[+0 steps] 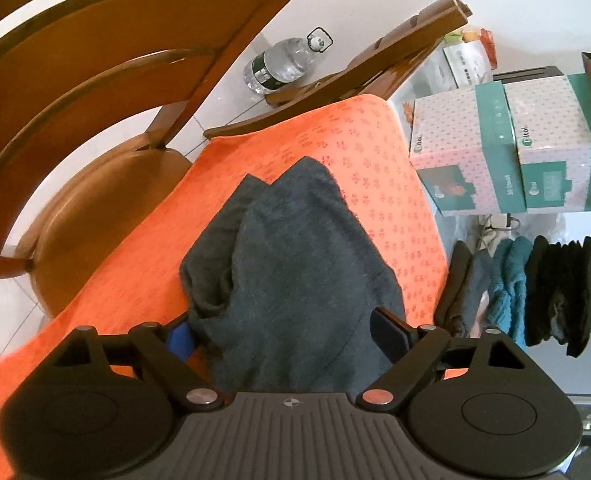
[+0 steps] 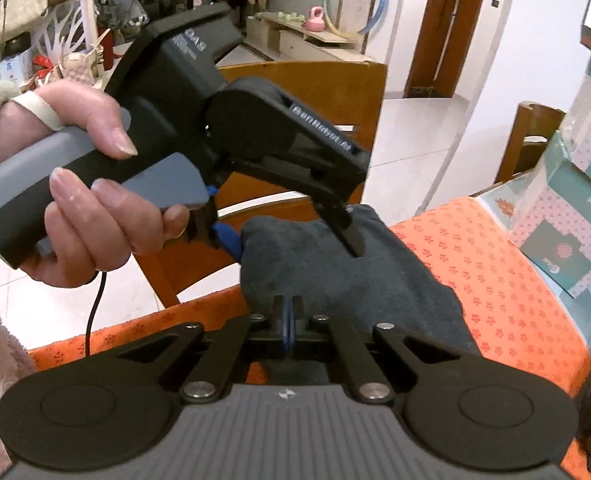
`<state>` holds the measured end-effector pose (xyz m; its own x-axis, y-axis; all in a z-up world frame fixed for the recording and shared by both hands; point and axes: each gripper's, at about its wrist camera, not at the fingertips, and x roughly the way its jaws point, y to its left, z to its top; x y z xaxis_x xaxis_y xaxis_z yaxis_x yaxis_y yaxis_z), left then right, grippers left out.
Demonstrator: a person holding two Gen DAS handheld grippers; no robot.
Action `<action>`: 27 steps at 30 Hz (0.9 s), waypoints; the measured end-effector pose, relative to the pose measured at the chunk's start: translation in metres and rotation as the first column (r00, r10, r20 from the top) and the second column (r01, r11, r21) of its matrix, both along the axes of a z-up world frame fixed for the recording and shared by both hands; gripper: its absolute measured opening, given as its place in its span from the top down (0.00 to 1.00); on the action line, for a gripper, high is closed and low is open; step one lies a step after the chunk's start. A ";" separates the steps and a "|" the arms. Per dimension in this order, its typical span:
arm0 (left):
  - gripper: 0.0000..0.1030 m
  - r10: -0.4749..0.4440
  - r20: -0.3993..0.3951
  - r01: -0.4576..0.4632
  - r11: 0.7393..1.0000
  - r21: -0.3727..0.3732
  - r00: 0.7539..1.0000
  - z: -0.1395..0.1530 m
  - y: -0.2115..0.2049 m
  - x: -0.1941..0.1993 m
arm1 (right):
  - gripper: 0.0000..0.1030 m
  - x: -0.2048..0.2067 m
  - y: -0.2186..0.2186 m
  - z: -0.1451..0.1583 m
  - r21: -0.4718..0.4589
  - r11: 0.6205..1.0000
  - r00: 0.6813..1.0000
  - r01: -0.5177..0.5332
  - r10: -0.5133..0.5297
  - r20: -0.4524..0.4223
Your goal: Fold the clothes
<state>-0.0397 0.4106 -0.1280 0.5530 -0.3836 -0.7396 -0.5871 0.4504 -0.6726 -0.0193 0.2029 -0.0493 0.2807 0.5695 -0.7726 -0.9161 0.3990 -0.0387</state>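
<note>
Lying between wide-spread left hand-held gripper (image 1: 285, 334) jaws, grey garment (image 1: 291, 264), right hand-held gripper (image 2: 288, 316) closed

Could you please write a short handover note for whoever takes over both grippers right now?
Left gripper: open, fingers straddling the dark grey garment, not pinching.
Right gripper: shut at the garment's near edge; whether it pinches cloth is unclear.
The garment lies bunched on the orange cloth; folded pieces are stacked to the right.
Done: earlier pieces folded.
Left: fold this one, add it to the stack.
</note>
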 end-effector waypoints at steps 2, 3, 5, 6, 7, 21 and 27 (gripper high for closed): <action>0.14 0.004 0.003 -0.004 1.000 -0.007 1.000 0.002 0.001 -0.002 | 0.72 0.000 0.008 -0.002 0.002 1.000 1.000 -0.011 0.011 -0.002; 0.14 0.008 0.004 -0.008 1.000 -0.011 1.000 0.002 0.002 -0.003 | 0.67 0.001 0.014 -0.004 0.001 1.000 1.000 -0.025 0.025 0.000; 0.14 0.014 0.006 -0.014 1.000 -0.019 1.000 0.003 0.004 -0.004 | 0.60 0.002 0.027 -0.007 -0.002 0.999 0.999 -0.054 0.054 0.003; 0.14 0.016 0.006 -0.016 1.000 -0.022 1.000 0.003 0.005 -0.004 | 0.59 0.002 0.033 -0.009 -0.005 0.998 0.998 -0.068 0.068 0.006; 0.14 0.014 0.005 -0.013 1.000 -0.023 1.000 0.004 0.005 -0.003 | 0.59 0.003 0.039 -0.012 -0.011 0.996 0.996 -0.084 0.084 0.010; 0.13 0.005 0.002 -0.005 0.999 -0.046 1.000 0.002 0.013 0.003 | 0.93 0.002 0.034 -0.008 0.039 0.998 0.999 -0.044 0.044 0.003; 0.19 -0.019 0.010 0.020 0.998 -0.062 1.000 -0.007 0.010 0.020 | 0.93 -0.005 0.015 0.008 0.086 0.996 1.000 -0.008 0.009 -0.010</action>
